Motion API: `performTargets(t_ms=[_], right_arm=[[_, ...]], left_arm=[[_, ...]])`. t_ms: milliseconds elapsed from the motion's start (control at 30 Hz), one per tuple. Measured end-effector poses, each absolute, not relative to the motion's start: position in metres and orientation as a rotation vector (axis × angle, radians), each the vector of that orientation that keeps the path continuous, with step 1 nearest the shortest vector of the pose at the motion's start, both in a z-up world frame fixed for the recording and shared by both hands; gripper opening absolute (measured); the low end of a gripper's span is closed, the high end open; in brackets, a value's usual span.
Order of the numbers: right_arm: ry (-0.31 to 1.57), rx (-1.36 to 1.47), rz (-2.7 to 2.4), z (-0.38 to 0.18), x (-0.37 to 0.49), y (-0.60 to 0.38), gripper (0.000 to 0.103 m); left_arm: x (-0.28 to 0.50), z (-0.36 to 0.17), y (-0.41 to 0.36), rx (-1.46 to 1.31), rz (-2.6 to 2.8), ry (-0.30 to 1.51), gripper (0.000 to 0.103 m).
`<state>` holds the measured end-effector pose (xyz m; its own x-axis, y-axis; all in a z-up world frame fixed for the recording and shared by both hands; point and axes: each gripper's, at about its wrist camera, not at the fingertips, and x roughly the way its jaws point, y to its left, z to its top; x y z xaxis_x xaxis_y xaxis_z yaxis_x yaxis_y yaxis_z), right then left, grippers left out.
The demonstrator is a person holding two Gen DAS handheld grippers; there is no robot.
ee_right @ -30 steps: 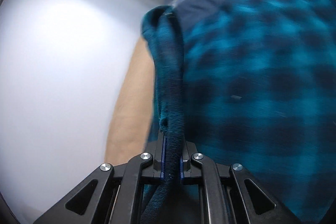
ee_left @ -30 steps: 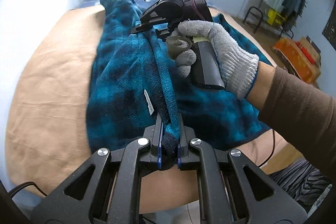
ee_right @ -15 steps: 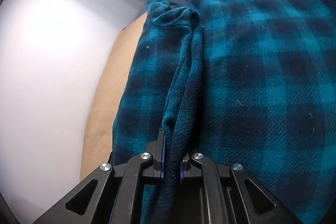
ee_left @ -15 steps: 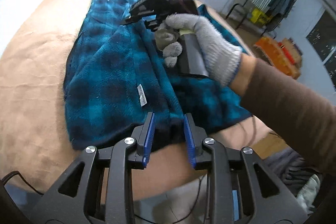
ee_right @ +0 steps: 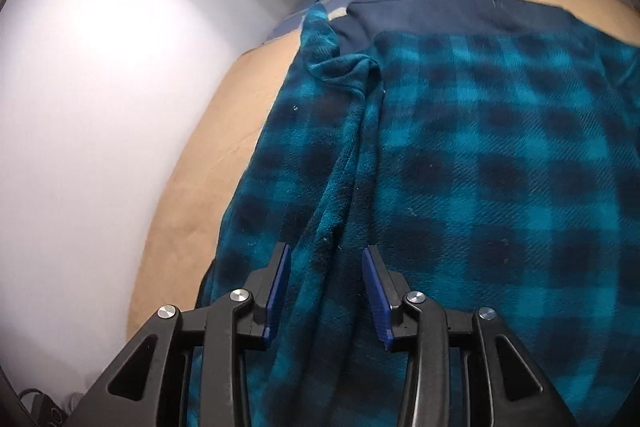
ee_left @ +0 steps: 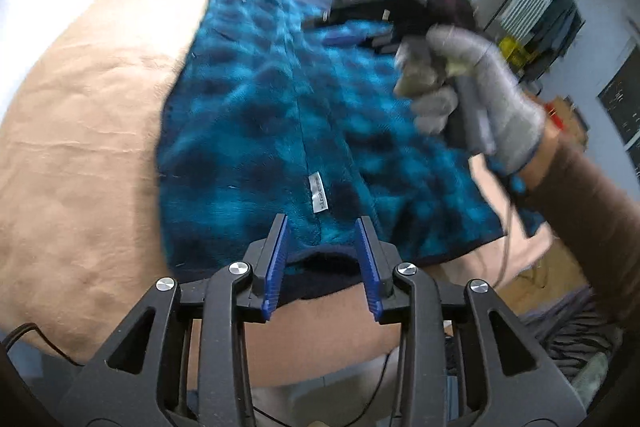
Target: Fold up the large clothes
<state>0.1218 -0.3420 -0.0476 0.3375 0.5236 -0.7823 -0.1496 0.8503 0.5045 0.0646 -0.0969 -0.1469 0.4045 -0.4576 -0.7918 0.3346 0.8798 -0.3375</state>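
We see the fleece (ee_left: 256, 131) lying flat on the tan bed (ee_left: 80, 131), one side folded over its middle. Our left gripper (ee_left: 322, 259) is opening, its pads clear of the hem between them. Our right gripper (ee_right: 326, 291) is opening too, over a loose ridge of fleece, gripping nothing.

Teal-and-black plaid fleece garment (ee_left: 256, 131) lies folded, apparently lengthwise, flat.
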Motion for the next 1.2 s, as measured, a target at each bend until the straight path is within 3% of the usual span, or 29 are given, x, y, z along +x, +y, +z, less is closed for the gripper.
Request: performTargets(t_ms=[100,200,433,500,633,667,733,767,833,867,900,933,1100,1133,1200], right_arm=[[1.148,0.373,0.446,-0.049,0.128,-0.345,0.045],[1.145,0.396,0.432,-0.055,0.144,-0.35,0.05],[1.199,0.42,0.425,-0.081,0.191,-0.338,0.05],[1.216,0.381,0.433,-0.087,0.198,-0.328,0.038],[1.228,0.31,0.451,-0.088,0.199,-0.319,0.035],[1.226,0.3,0.451,-0.087,0.199,-0.319,0.036],[1.223,0.301,0.455,-0.086,0.198,-0.32,0.038],[1.222,0.303,0.454,-0.085,0.198,-0.321,0.04],[1.221,0.31,0.449,-0.085,0.199,-0.323,0.045],[1.22,0.318,0.447,-0.085,0.199,-0.324,0.047],[1.216,0.322,0.445,-0.085,0.199,-0.326,0.047],[1.212,0.323,0.445,-0.083,0.199,-0.326,0.047],[1.211,0.294,0.446,-0.084,0.204,-0.323,0.046],[1.212,0.278,0.446,-0.085,0.205,-0.321,0.041],[1.216,0.247,0.447,-0.087,0.208,-0.316,0.008]], left_arm=[[0.072,-0.161,-0.108,-0.103,-0.463,1.069,0.033],[0.072,-0.17,-0.116,-0.083,-0.481,1.079,0.001],[0.068,-0.165,-0.112,-0.135,-0.54,1.068,0.0],[0.067,-0.159,-0.108,-0.173,-0.546,1.065,0.0],[0.062,-0.144,-0.102,-0.176,-0.504,1.006,0.0],[0.062,-0.145,-0.102,-0.175,-0.494,1.024,0.003],[0.064,-0.152,-0.106,-0.146,-0.475,1.041,0.047],[0.064,-0.157,-0.108,-0.129,-0.458,1.044,0.052],[0.069,-0.169,-0.114,-0.091,-0.444,1.069,0.052],[0.07,-0.175,-0.117,-0.057,-0.42,1.076,0.047],[0.072,-0.183,-0.118,-0.045,-0.399,1.091,0.022],[0.074,-0.188,-0.118,-0.05,-0.393,1.11,0.007],[0.073,-0.185,-0.114,-0.105,-0.431,1.097,0.003],[0.069,-0.178,-0.114,-0.113,-0.443,1.082,0.003],[0.062,-0.16,-0.116,-0.119,-0.466,1.037,0.002]])
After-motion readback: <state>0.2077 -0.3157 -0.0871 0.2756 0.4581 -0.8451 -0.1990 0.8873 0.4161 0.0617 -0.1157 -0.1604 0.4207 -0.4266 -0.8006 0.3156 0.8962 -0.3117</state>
